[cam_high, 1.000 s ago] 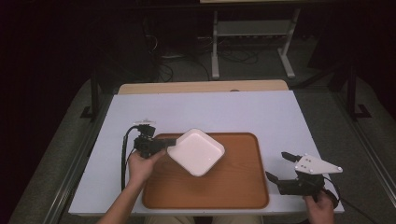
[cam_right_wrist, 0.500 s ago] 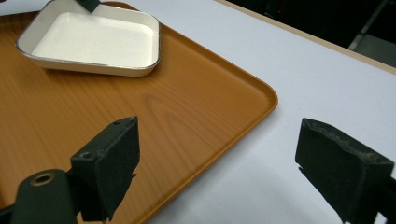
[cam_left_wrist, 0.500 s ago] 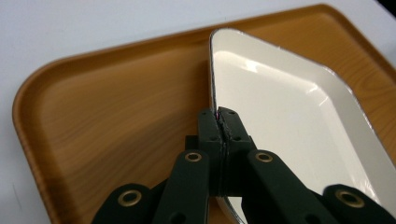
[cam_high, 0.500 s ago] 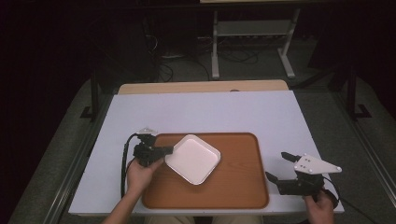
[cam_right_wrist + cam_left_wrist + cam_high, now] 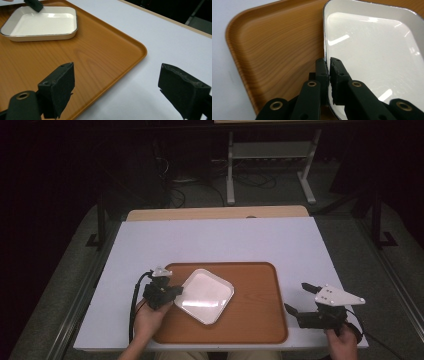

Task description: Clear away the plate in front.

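A white square dish (image 5: 207,295) lies flat on the left part of a brown wooden tray (image 5: 255,320). My left gripper (image 5: 179,292) reaches it from the left. In the left gripper view the dish (image 5: 374,50) has its thin rim between the pads of the left gripper (image 5: 328,62). The jaws have just been opening a little, but the pads still look pressed on the rim. My right gripper (image 5: 296,296) stands open over the table just off the tray's right edge, with nothing between its fingers. From the right gripper (image 5: 117,85), the dish (image 5: 42,22) is far off on the tray (image 5: 100,57).
The tray sits at the front middle of a white table (image 5: 225,240), which has bare surface behind and at both sides. A metal stand (image 5: 270,160) and cables are on the dark floor beyond the table.
The dish, held tilted above the tray a second ago, has come down and now lies flat on it. My left hand sank with it. The right gripper has kept still.
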Demonstrator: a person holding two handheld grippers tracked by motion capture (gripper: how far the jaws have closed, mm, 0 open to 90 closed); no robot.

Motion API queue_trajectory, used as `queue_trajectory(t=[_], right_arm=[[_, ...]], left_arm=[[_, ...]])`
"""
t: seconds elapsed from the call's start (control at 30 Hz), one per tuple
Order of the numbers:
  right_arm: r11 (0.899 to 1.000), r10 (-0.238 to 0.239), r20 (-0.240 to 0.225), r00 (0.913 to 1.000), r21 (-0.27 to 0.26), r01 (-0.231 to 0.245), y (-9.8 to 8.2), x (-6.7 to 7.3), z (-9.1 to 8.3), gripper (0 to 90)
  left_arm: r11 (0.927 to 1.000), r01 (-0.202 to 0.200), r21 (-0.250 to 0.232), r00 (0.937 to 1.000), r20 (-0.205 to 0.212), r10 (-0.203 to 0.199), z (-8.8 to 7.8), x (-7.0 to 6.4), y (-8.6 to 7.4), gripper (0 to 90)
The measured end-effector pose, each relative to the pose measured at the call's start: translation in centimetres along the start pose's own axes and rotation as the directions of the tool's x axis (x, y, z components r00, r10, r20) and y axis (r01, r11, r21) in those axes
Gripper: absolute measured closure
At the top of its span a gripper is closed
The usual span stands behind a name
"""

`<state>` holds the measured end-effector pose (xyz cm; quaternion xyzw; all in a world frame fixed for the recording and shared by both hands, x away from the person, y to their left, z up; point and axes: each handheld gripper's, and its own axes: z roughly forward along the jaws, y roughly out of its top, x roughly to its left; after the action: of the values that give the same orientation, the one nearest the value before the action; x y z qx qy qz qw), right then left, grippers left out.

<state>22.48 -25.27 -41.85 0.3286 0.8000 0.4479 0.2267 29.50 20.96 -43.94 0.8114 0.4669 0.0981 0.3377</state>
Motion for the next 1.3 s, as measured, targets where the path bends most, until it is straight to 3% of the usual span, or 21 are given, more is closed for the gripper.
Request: queue_trajectory(t=[0.1, 0.2, 0.47, 0.57, 0.7, 0.93, 1.03, 1.13, 1.17, 1.2, 1.3], right_arm=[[1.000, 0.005, 0.006, 1.0000, 0.002, -0.005, 0.0, -0.1, 0.0, 13.0], [1.000, 0.009, 0.010, 0.9999, 0.002, -0.009, 0.0, -0.1, 0.0, 13.0], [1.000, 0.005, 0.014, 0.9999, 0.000, -0.005, 0.1, 0.0, -0.1, 13.0], [1.000, 0.001, 0.013, 0.9999, -0.001, -0.001, 0.1, 0.0, -0.1, 13.0], [1.000, -0.006, 0.009, 0.9999, 0.001, 0.006, 0.1, 0.1, -0.1, 13.0], [1.000, -0.004, 0.010, 0.9999, 0.000, 0.004, 0.2, 0.1, -0.1, 13.0], [1.000, -0.006, 0.010, 0.9999, 0.001, 0.006, 0.2, 0.1, -0.1, 13.0], [1.000, -0.004, 0.010, 0.9999, -0.001, 0.004, 0.1, 0.0, -0.1, 13.0], [1.000, -0.004, 0.009, 0.9999, 0.000, 0.004, 0.1, 0.0, -0.1, 13.0], [1.000, -0.004, 0.009, 1.0000, 0.000, 0.004, 0.1, 0.0, -0.1, 13.0], [1.000, -0.005, 0.007, 1.0000, -0.001, 0.005, 0.1, 0.1, -0.2, 13.0]], left_arm=[[0.9996, -0.025, 0.013, 0.9997, -0.005, 0.025, -0.2, -0.2, -0.1, 83.5], [0.9994, -0.026, 0.024, 0.9996, 0.009, 0.026, -0.3, -0.1, -0.3, 82.5], [0.9991, 0.036, 0.025, 0.9979, 0.054, -0.037, -0.9, 0.2, -1.2, 79.3], [0.9991, 0.034, 0.025, 0.9981, 0.051, -0.035, -1.1, 0.2, -1.2, 84.7], [0.9970, 0.077, 0.009, 0.9939, 0.078, -0.077, -0.8, 0.9, -1.1, 87.0], [0.9901, 0.133, -0.044, 0.9907, 0.031, -0.132, -0.6, 1.3, -0.9, 87.6], [0.9898, 0.138, -0.033, 0.9900, 0.033, -0.137, -0.6, 1.2, -1.1, 87.2], [0.9917, 0.127, -0.020, 0.9912, 0.040, -0.126, -0.8, 0.8, -1.3, 85.0], [0.9914, 0.130, -0.007, 0.9909, 0.035, -0.130, -0.8, 0.5, -1.4, 77.4], [0.9910, 0.134, 0.000, 0.9893, 0.059, -0.134, -0.8, 0.4, -1.4, 69.5], [0.9937, 0.111, 0.015, 0.9918, 0.062, -0.111, -0.9, -0.2, -1.4, 67.1]])
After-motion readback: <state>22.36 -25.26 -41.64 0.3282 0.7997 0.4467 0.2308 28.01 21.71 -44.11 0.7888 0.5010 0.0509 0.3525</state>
